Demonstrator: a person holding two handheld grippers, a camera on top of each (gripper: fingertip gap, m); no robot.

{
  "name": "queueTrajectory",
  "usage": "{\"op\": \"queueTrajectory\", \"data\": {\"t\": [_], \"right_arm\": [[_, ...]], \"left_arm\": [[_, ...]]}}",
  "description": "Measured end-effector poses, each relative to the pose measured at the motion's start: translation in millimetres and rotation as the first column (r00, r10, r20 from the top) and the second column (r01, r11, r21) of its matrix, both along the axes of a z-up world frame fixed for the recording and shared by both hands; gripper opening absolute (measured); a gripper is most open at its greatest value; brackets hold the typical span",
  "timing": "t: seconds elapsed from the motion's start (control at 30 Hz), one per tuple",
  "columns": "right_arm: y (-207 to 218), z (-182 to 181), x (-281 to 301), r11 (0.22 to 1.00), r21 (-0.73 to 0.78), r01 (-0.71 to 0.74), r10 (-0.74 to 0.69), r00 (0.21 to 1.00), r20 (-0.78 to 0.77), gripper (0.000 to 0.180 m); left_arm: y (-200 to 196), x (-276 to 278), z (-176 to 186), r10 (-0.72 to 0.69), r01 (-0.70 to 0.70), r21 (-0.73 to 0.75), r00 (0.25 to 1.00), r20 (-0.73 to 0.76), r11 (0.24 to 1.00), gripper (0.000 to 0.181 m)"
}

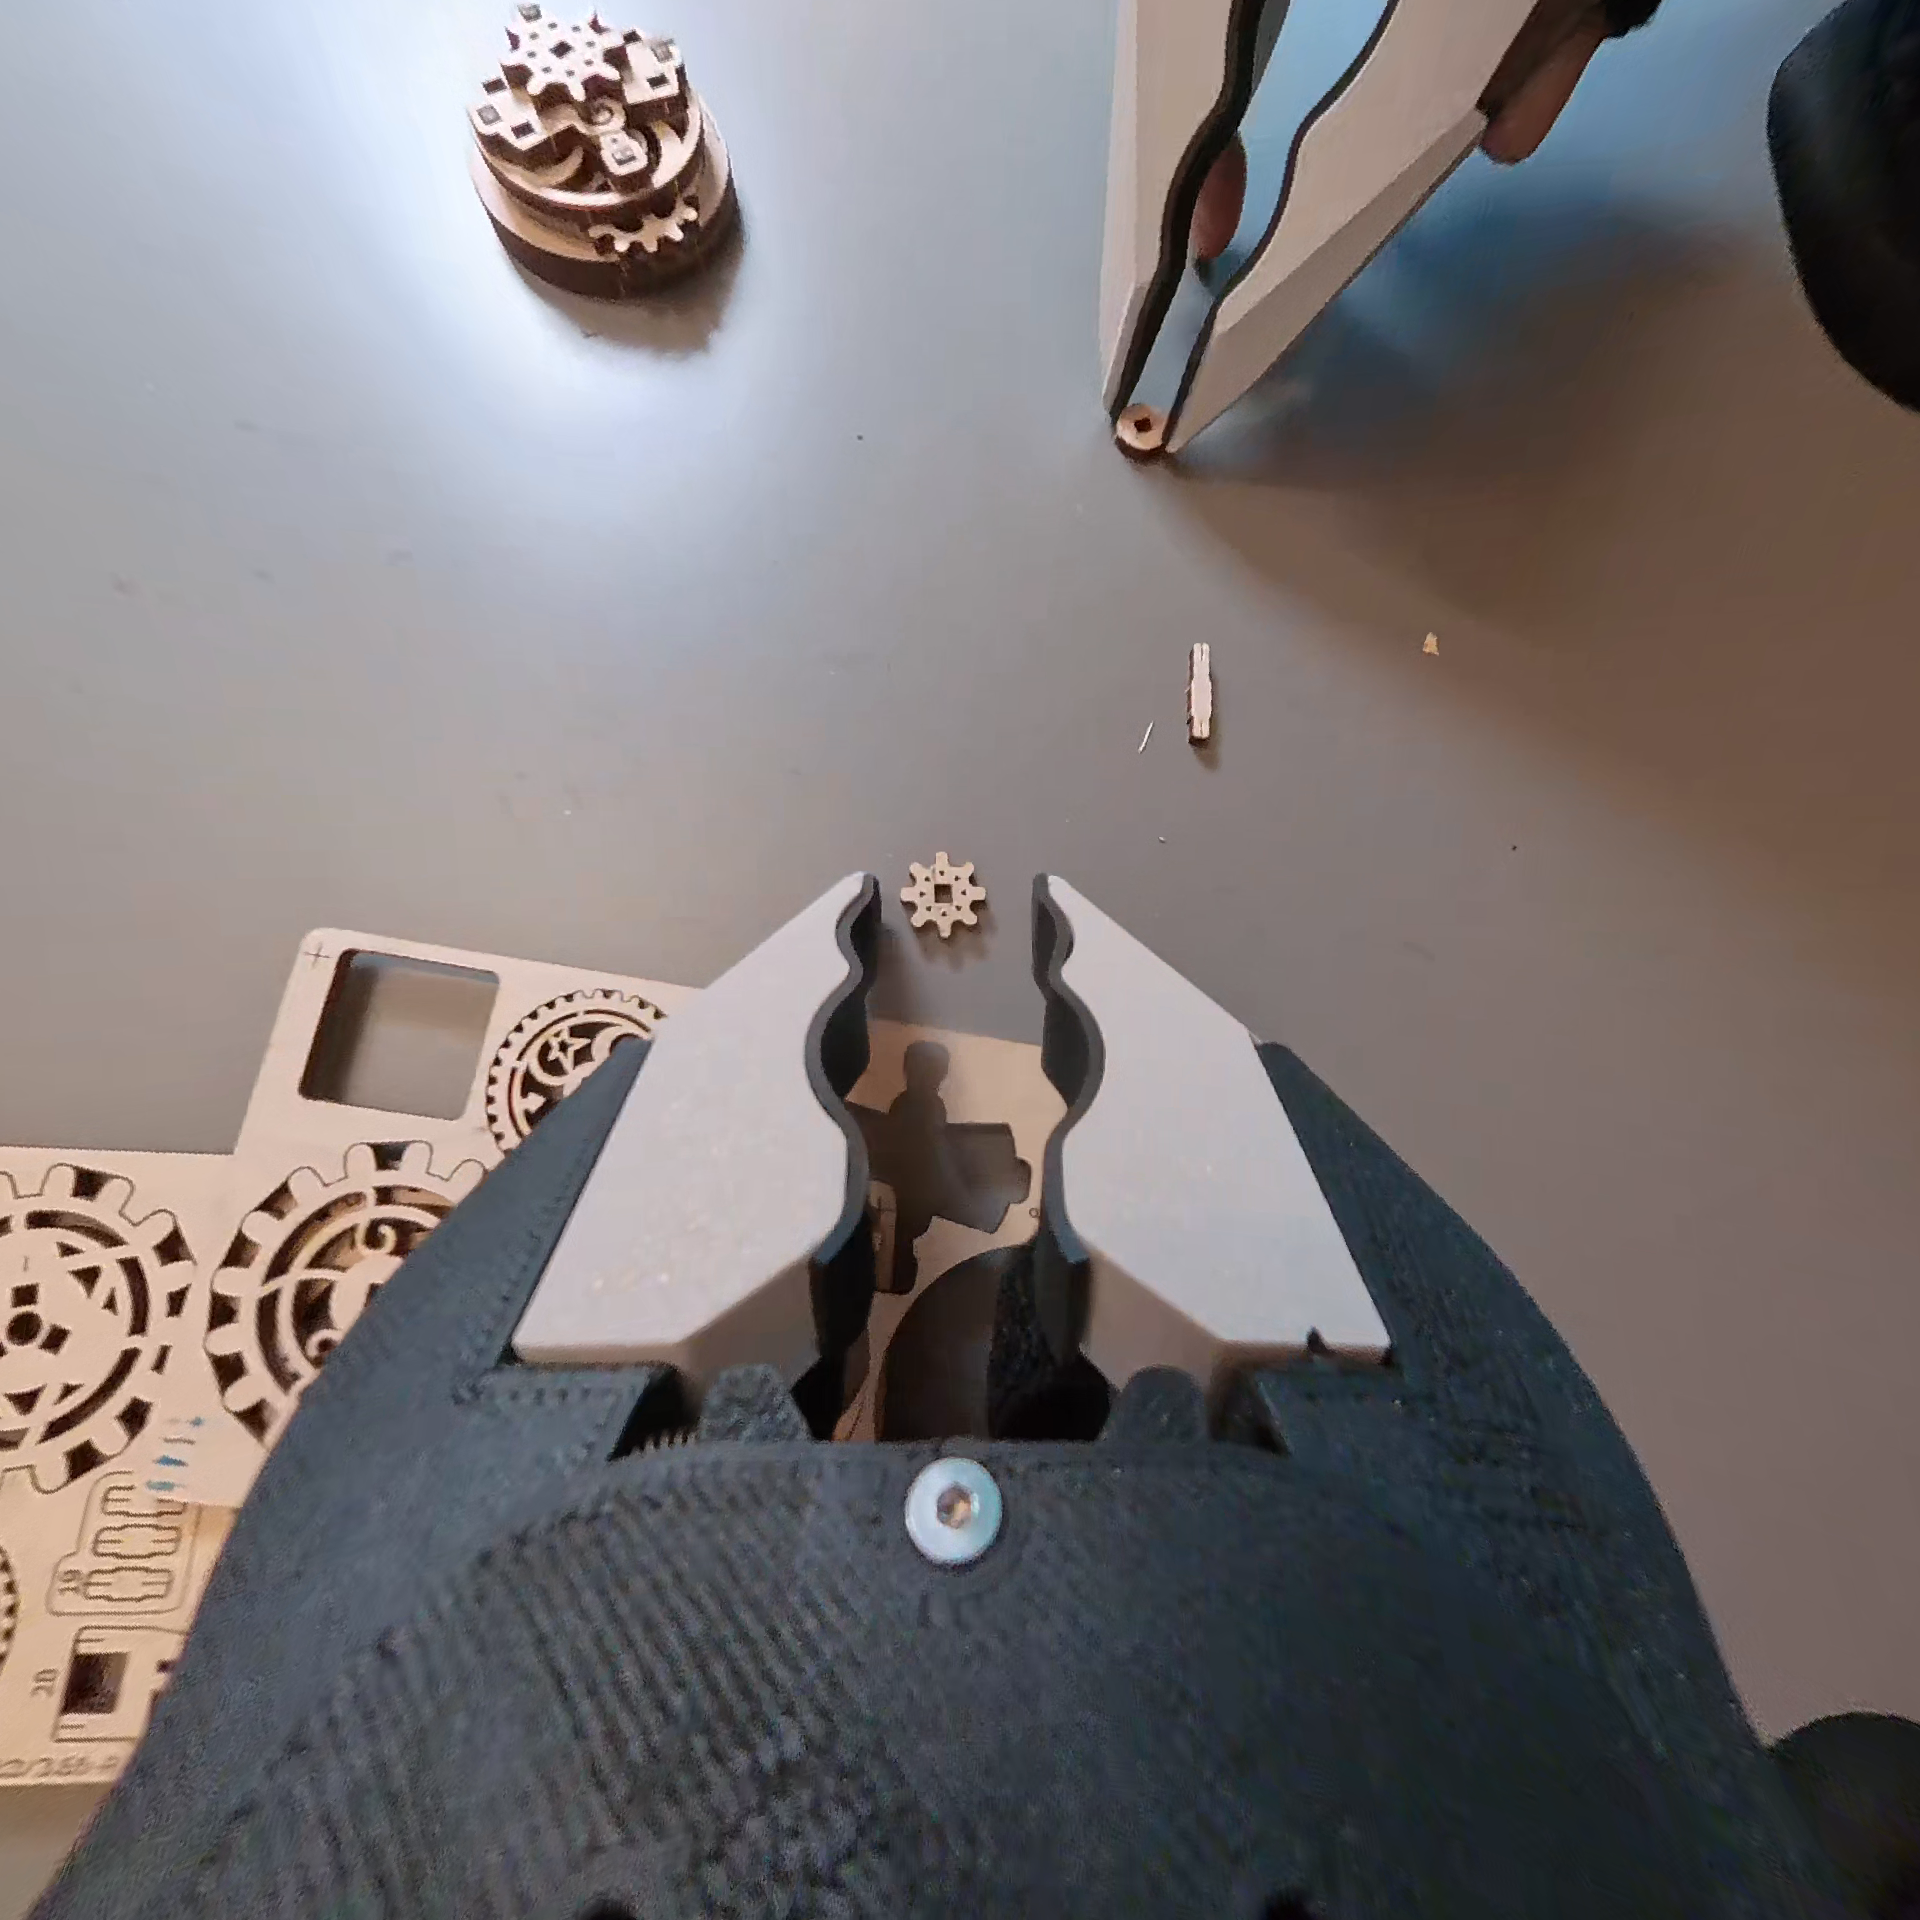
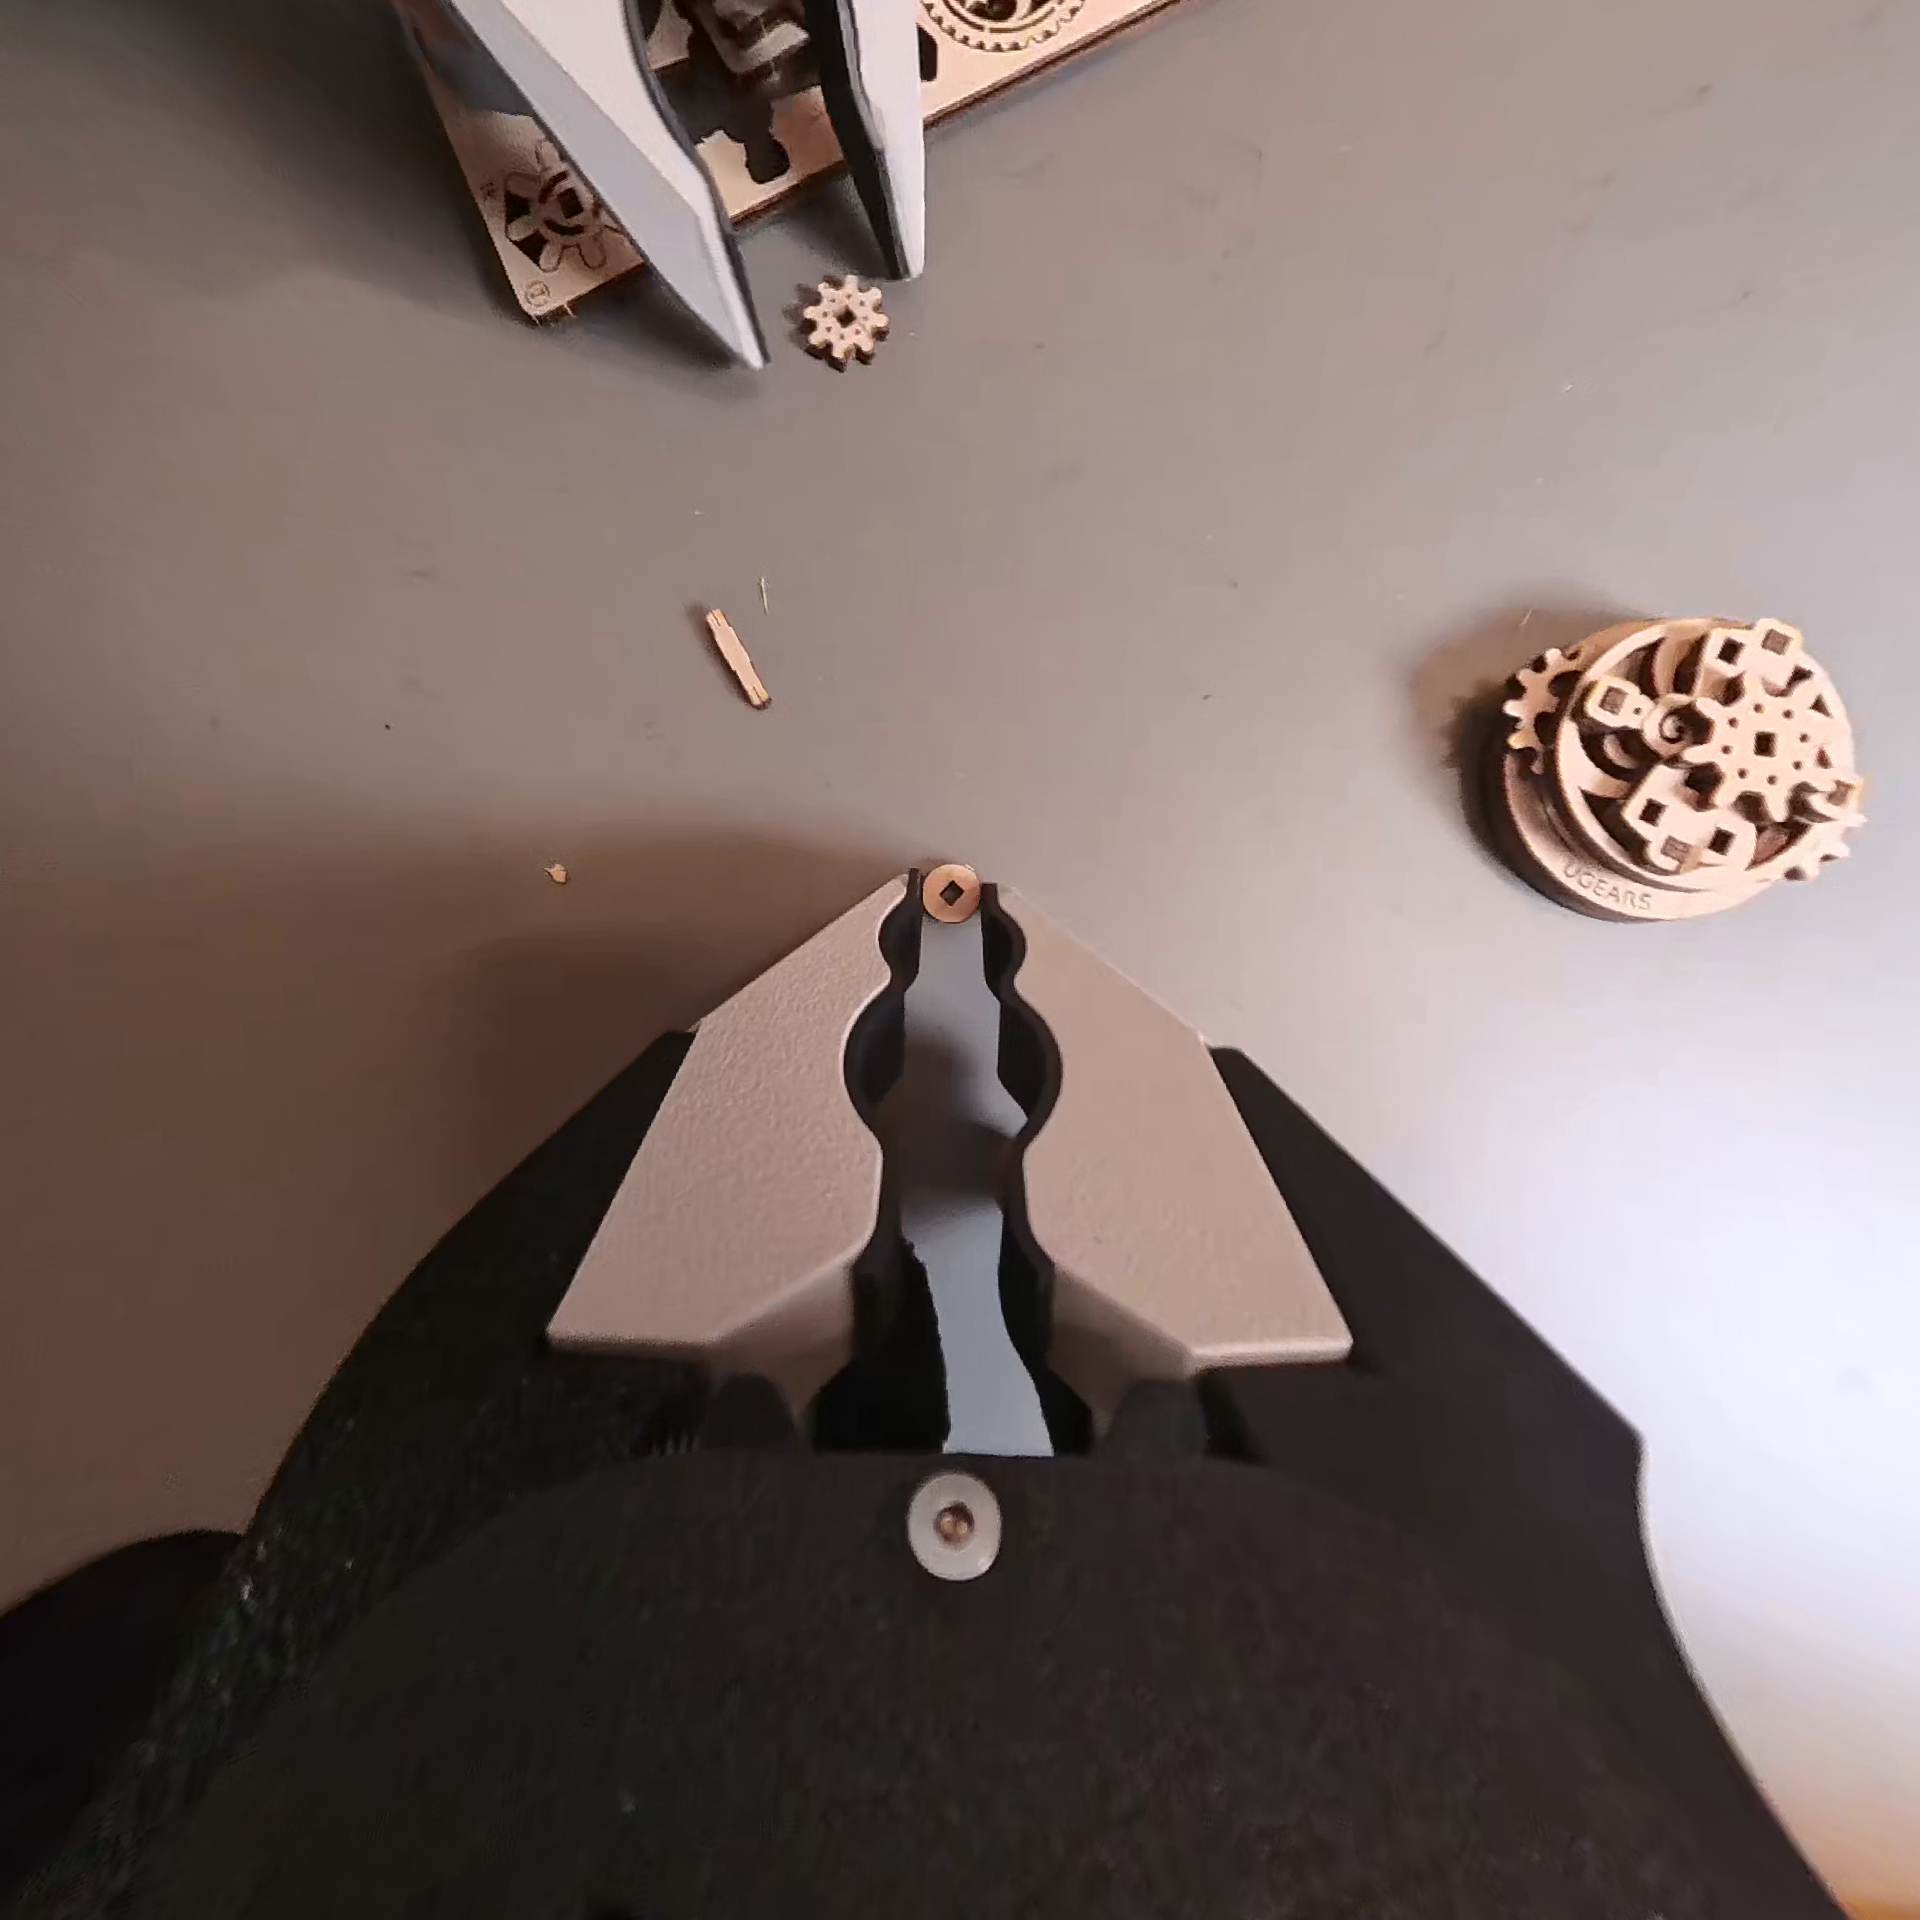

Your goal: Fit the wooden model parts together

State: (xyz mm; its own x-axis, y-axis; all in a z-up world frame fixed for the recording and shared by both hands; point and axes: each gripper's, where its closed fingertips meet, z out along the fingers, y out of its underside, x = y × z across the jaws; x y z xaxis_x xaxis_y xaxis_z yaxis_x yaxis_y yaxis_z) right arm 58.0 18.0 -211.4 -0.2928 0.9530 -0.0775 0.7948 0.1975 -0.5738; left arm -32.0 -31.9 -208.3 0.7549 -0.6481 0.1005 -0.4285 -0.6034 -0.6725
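My left hand-held gripper (image 1: 958, 902) hangs open over the desk (image 1: 520, 644), fingertips set either side of the little gear (image 1: 943, 895), which lies flat just ahead of the tips and a touch toward the left finger (image 1: 831, 935), not yet touched. My right hand-held gripper (image 2: 951, 896) is closed on a small round washer (image 2: 951, 896) with a square hole, pinched at the very tips, low to the desk.

The step in hand, as I judge it, is picking up the gear. To do it well I should shift the left hand-held gripper slightly so the gear sits midway between the fingers, then lower until the tips nearly meet the desk before closing. The gear is thin and flat, so a high close would skate over it, and a lopsided one would flick it away. I'd squeeze across the teeth, slowly, and leave the square centre hole clear for whatever goes through it.

The short wooden pin (image 1: 1199, 694) lies loose between my two hand-held grippers, ahead and to the right of the left one; it looks like the shaft for these square holes. The half-built round model (image 1: 603, 156) stands well ahead to the left of my left hand-held gripper. The cut-out wooden sheets (image 1: 208, 1247) lie under and left of that hand-held gripper; I should keep its body from dragging on them.

My right grip is only a tip pinch, so I'd hold that hand steady meanwhile.
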Motion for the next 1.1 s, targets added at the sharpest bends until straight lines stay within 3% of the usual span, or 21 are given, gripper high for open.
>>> {"op": "queueTrajectory", "data": {"t": [0.23,0.43,0.8,1.1], "right_arm": [[-16.3,0.1,6.5,0.996,0.039,-0.082,0.083,0.996,-0.017,0.009],[-16.7,0.9,13.2,0.997,0.043,-0.068,0.07,0.997,-0.039,0.009],[-12.4,4.5,20.7,0.997,0.066,-0.035,0.039,0.997,-0.067,0.009],[-13.2,2.3,13.5,0.997,0.071,-0.031,0.037,0.996,-0.081,0.009]], "left_arm": [[-1.1,0.7,-4.1,-0.065,0.062,-0.029,0.992,-0.112,0.998,0.018],[7.3,16.2,-3.6,-0.135,0.133,-0.023,0.984,-0.113,0.991,0.015],[36.7,92.3,4.0,-0.337,0.339,0.011,0.939,-0.069,0.941,0.015],[34.9,94.6,12.6,-0.336,0.339,0.03,0.939,-0.067,0.94,0.015]]}}
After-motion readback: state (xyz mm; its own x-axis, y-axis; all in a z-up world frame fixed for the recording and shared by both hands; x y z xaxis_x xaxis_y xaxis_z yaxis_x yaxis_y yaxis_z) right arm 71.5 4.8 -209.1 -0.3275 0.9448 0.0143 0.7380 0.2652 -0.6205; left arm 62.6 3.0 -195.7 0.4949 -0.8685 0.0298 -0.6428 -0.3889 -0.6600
